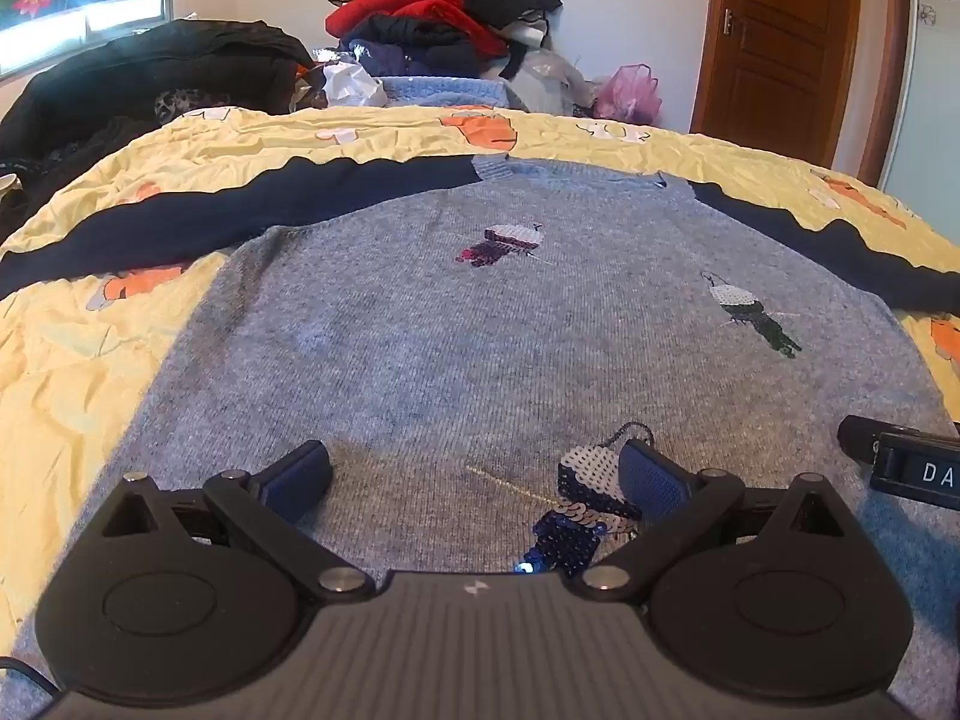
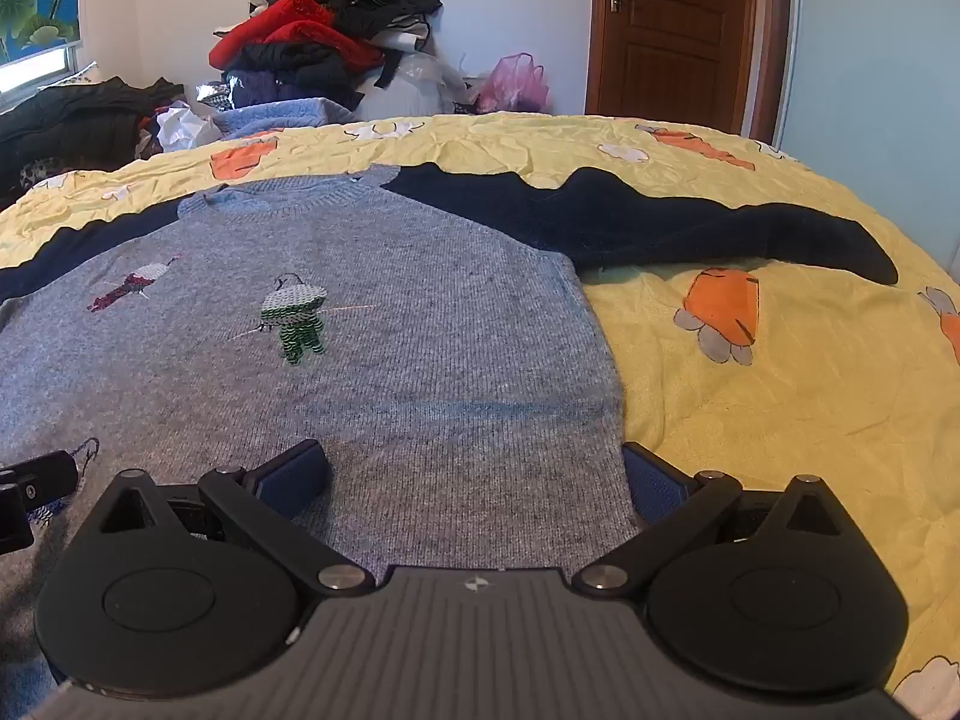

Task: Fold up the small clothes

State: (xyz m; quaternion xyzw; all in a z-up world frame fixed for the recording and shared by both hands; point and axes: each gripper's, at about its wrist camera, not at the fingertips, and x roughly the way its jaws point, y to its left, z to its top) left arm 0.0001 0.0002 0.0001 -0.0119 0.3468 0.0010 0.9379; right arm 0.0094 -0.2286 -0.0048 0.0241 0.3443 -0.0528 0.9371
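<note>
I see the grey sweater (image 1: 456, 324) spread flat on the bed (image 2: 780, 396); my left claw (image 1: 474, 474) and right claw (image 2: 474, 474) hover spread wide over its hem, pinching nothing.

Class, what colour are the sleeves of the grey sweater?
Dark navy sleeves; the right wrist view shows them best.

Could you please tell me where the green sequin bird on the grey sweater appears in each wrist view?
Left wrist: green sequin bird sits right of centre, at mid-height.
Right wrist: it sits left of centre, at mid-height.
Shared landmark: the wooden door at upper right.
</note>
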